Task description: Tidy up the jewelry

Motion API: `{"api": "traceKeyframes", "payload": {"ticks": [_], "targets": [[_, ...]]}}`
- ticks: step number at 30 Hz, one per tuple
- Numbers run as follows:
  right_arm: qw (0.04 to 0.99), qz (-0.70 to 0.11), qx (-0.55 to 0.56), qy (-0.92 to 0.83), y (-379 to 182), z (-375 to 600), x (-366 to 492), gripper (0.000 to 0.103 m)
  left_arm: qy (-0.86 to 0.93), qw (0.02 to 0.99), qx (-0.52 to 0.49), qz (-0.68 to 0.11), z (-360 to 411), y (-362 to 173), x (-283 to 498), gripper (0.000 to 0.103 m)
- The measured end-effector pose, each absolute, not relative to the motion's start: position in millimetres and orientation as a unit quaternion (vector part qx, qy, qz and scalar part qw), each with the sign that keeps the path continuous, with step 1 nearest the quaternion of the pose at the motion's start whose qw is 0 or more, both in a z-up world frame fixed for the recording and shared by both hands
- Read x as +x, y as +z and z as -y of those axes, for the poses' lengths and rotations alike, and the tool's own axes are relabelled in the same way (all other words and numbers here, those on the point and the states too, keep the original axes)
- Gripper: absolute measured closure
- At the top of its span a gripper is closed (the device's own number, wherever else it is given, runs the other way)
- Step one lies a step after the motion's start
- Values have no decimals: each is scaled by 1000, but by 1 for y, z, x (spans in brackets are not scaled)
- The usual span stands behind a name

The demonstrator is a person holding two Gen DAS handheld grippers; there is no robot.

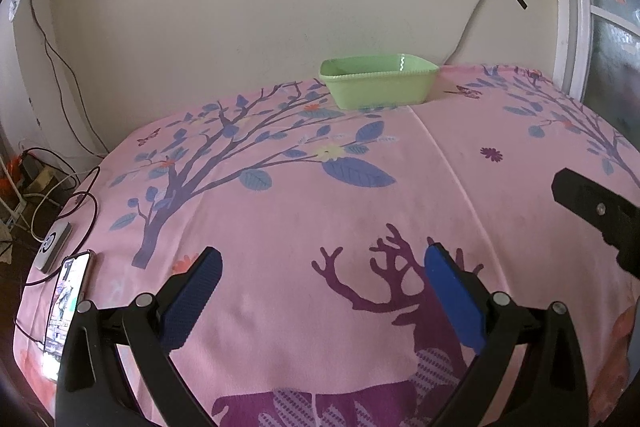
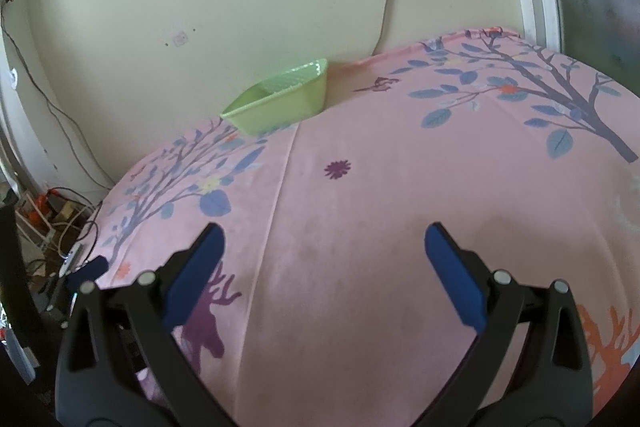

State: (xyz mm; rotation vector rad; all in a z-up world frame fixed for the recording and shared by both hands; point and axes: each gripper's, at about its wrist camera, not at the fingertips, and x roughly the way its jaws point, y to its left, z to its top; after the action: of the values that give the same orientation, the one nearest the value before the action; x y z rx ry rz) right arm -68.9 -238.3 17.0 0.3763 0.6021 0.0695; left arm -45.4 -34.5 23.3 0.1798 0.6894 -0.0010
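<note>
No jewelry is visible on the pink printed cloth [image 1: 460, 187]. Left gripper [image 1: 322, 269] and right gripper [image 2: 324, 247] both hover with fingers spread wide, holding nothing. Green tray [image 1: 380, 83] sits by the wall; its contents cannot be seen. Progress cannot be judged.

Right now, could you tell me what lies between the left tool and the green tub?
Only bare pink printed cloth; nothing rests between the open left tool and the green tub in the left wrist view.
</note>
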Motion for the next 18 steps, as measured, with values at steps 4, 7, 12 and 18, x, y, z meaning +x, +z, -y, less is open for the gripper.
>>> {"api": "traceKeyframes", "payload": {"ticks": [4, 7, 12, 18], "targets": [[937, -294, 186, 35, 17, 238, -69, 7, -1, 936, 90, -340, 36, 22, -46, 4], [937, -294, 187, 36, 17, 238, -69, 7, 1, 935, 92, -342, 37, 21, -46, 4], [936, -293, 189, 37, 17, 238, -70, 7, 4, 935, 97, -342, 38, 21, -47, 4], [936, -293, 192, 39, 17, 239, -70, 7, 6, 932, 100, -347, 40, 19, -47, 4]]}}
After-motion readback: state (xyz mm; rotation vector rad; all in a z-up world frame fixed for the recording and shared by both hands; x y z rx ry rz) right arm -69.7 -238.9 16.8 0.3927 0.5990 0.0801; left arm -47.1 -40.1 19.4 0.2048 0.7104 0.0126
